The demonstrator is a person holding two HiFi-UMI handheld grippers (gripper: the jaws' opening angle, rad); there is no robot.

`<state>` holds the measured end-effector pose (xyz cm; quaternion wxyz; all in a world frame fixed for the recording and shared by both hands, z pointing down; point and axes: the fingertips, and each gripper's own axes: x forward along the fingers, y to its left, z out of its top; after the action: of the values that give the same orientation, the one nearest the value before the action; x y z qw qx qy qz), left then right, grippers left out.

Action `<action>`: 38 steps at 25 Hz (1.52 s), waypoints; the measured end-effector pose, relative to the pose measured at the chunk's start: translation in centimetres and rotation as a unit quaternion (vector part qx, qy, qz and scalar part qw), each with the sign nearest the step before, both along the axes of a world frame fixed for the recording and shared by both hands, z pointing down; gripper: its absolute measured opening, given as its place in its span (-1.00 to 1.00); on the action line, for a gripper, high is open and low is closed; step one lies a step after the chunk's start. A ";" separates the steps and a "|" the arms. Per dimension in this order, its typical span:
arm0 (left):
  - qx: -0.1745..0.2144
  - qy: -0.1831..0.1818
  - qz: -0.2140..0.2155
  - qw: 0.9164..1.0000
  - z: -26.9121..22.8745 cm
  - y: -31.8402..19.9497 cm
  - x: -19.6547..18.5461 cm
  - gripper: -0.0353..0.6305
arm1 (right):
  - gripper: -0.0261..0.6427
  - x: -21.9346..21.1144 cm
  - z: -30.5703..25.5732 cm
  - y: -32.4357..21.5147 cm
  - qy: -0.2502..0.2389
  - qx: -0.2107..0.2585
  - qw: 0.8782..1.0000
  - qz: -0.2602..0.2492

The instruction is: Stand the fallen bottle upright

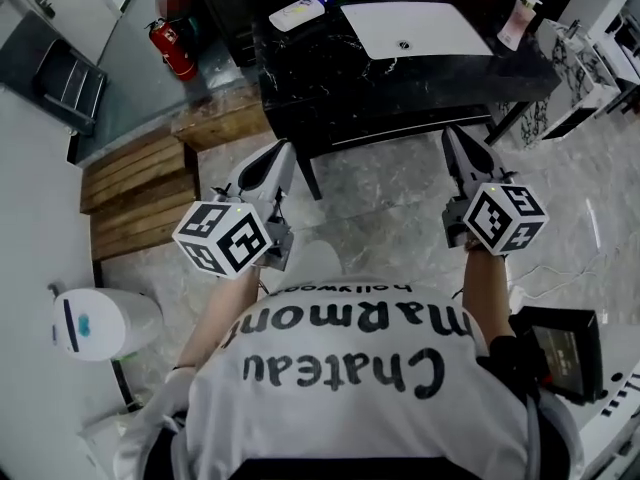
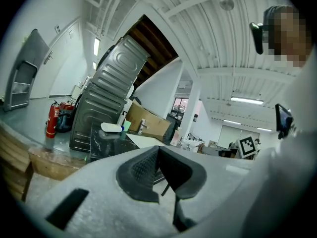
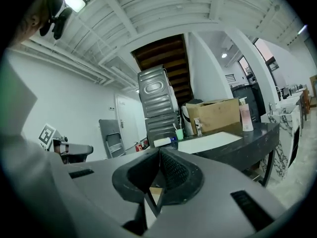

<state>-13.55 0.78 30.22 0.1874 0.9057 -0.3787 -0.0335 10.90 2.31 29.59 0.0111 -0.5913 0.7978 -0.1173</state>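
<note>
Well ahead of the left gripper (image 1: pixel 281 154) and right gripper (image 1: pixel 453 136), both closed on nothing, lies the white plastic bottle (image 1: pixel 297 13), probably light, slick and best pinched mid-body.

Floor (image 1: pixel 400 218) is grey-veined marble; black marble tabletop (image 1: pixel 330 88) on dark legs. Wooden pallets (image 1: pixel 135 193) stacked at left, red fire extinguisher (image 1: pixel 172 48) beyond them. White walls, white ribbed ceiling (image 3: pixel 163 9), strip lights (image 2: pixel 246 100) on. Ribbed metal cabinet (image 3: pixel 157 103) and cardboard box (image 3: pixel 218 114) behind the tabletop
</note>
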 end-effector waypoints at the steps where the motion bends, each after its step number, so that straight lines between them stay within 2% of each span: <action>1: -0.003 0.000 0.002 1.000 0.1 -0.3 0.2 -0.86 | -0.88 -0.1 0.4 -0.4 -0.002 -0.004 1.000 -0.005; 8: -0.011 -0.008 0.013 1.000 1.7 -4.3 2.4 -0.86 | -0.88 0.7 3.2 -3.8 0.012 -0.038 0.999 -0.015; 15: -0.024 0.004 0.023 0.999 1.4 -12.5 3.5 -0.86 | -0.88 2.4 3.2 -9.7 0.021 -0.057 0.998 0.009; 20: -0.008 0.017 0.043 0.999 -0.7 -19.9 4.8 -0.86 | -0.88 3.2 1.2 -15.8 0.030 -0.048 0.998 0.025; 27: 0.006 0.022 0.073 0.997 -2.4 -28.7 5.7 -0.86 | -0.88 2.3 -0.9 -24.5 0.010 -0.030 0.999 0.029; 32: 0.011 0.023 0.077 0.997 -2.5 -32.9 5.8 -0.86 | -0.88 1.2 -0.3 -28.6 0.034 -0.035 0.999 0.019; 38: 0.013 0.019 0.074 0.997 -1.7 -35.8 6.0 -0.86 | -0.88 0.3 0.9 -32.4 0.018 -0.047 0.999 0.001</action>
<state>-7.59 -35.06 28.48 0.1847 0.9327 -0.3071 -0.0412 11.20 -30.05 30.46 -0.0309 -0.5940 0.7908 -0.1444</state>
